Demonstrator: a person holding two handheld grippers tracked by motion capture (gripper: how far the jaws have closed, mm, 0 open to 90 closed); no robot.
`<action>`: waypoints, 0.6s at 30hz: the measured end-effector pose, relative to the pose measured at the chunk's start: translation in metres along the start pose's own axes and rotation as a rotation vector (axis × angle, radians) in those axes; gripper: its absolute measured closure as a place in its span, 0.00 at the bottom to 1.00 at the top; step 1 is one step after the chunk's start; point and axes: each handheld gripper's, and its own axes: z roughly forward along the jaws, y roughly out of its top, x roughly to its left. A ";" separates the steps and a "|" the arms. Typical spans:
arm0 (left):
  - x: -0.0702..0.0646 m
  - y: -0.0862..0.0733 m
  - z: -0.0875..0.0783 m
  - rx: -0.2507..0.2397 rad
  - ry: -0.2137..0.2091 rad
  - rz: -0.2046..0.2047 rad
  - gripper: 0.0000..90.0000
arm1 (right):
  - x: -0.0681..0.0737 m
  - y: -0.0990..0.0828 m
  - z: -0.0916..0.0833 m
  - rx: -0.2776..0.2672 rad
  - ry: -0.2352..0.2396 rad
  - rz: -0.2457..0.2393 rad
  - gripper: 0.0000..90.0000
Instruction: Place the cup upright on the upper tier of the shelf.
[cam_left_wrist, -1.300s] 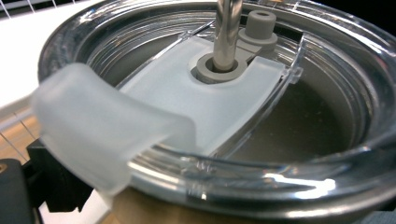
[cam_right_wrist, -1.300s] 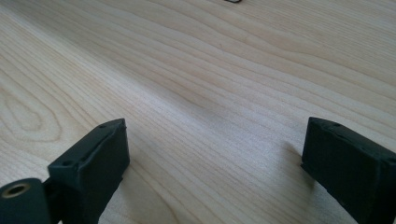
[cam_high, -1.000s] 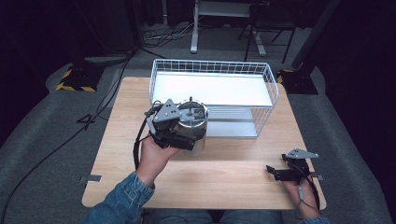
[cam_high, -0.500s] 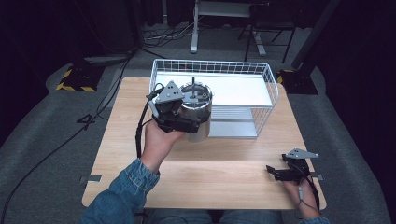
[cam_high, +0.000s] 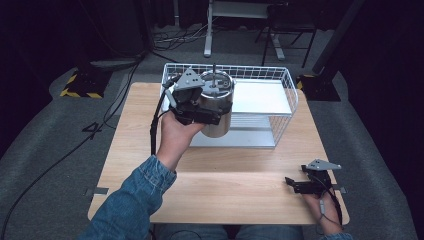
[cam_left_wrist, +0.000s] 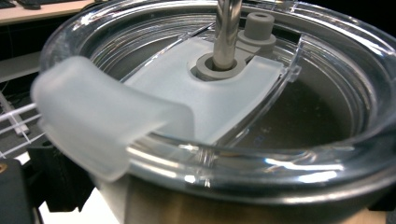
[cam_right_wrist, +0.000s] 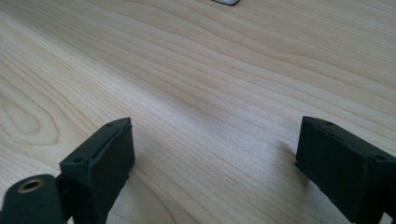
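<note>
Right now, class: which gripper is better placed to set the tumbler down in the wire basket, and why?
Left. The left gripper holds the tumbler at the basket rim; the right gripper rests open and empty at the table's near edge.

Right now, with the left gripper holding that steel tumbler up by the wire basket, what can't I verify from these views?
- Left gripper jaw contact: in the high view its body and the hand cover where the jaws meet the tumbler.
- Tumbler contents: in the left gripper view the clear lid glares and the inside is dark.
- Straw top: cut off by the left gripper view's upper edge.
- Basket floor behind the tumbler: blocked in the high view.
</note>
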 end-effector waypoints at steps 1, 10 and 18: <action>0.001 0.004 0.003 -0.003 0.004 -0.004 0.04 | 0.000 0.000 0.000 -0.001 0.001 -0.001 0.14; 0.007 0.024 0.021 -0.019 0.040 -0.002 0.04 | 0.000 0.000 0.000 -0.006 0.006 -0.004 0.16; 0.011 0.036 0.041 -0.024 0.087 -0.008 0.04 | 0.000 0.000 0.000 -0.006 0.007 -0.005 0.16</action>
